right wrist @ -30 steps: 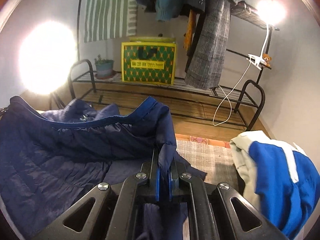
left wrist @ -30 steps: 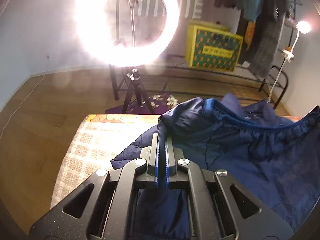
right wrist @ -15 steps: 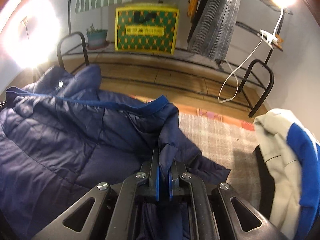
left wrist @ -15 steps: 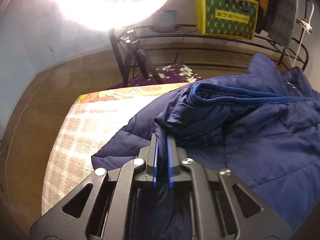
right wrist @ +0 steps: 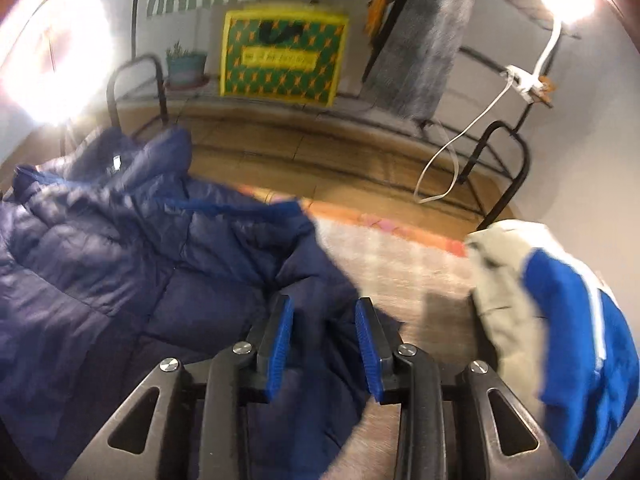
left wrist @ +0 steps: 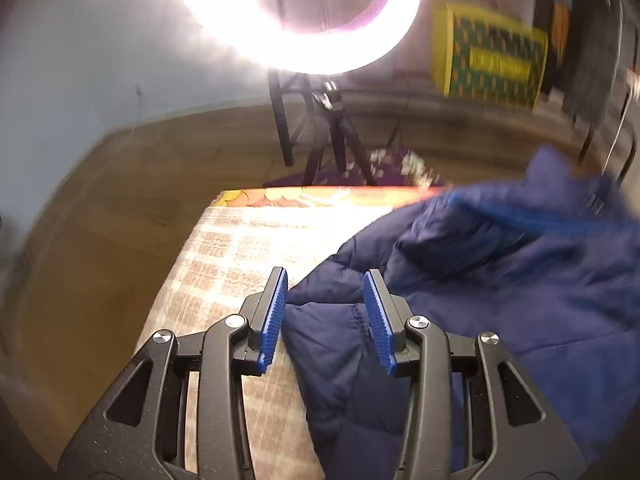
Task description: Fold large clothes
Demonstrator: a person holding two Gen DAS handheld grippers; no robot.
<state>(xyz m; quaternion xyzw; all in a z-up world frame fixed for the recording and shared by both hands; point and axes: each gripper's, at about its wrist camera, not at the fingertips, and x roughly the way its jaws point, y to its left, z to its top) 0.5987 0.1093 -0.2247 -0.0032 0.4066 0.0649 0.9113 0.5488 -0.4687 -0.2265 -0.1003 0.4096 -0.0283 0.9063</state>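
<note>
With the jacket (left wrist: 500,288) lying doubled over on the bench (left wrist: 248,248), one fold looks laid; further folds likely remain. Your left gripper (left wrist: 325,308) and right gripper (right wrist: 323,336) are opening their jaws, fabric loose between the pads, ungripped.

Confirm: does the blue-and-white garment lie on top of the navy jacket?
No: the blue-and-white garment lies apart from the navy jacket, bare checked cloth between them.

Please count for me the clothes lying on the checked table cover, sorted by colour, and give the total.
Dark navy quilted puffer jacket: 1
Cream and bright blue jacket: 1
Total: 2

The clothes hanging on the rack behind are not counted.
</note>
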